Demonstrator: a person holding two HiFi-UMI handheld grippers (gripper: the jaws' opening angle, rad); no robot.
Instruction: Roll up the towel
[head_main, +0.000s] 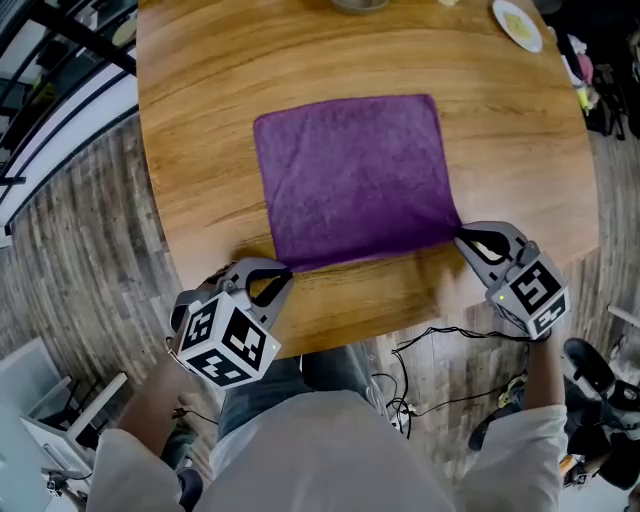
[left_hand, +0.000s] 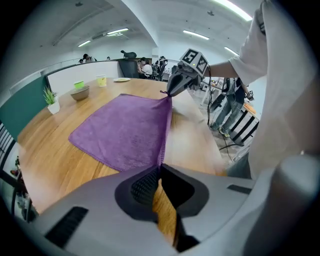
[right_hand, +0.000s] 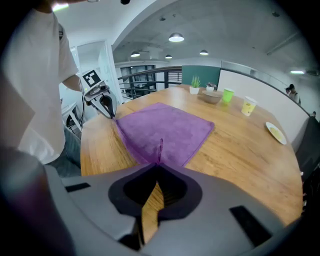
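Holding the towel (head_main: 355, 175) by its near corners, left gripper (head_main: 284, 274) and right gripper (head_main: 461, 238) clamp only thin tips; one could slip, skewing the roll.

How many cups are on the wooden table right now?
2. A green cup beside the brownish bowl, and a pale yellow cup just right of it in the right gripper view, both on the far side beyond the purple towel. None appears hidden.
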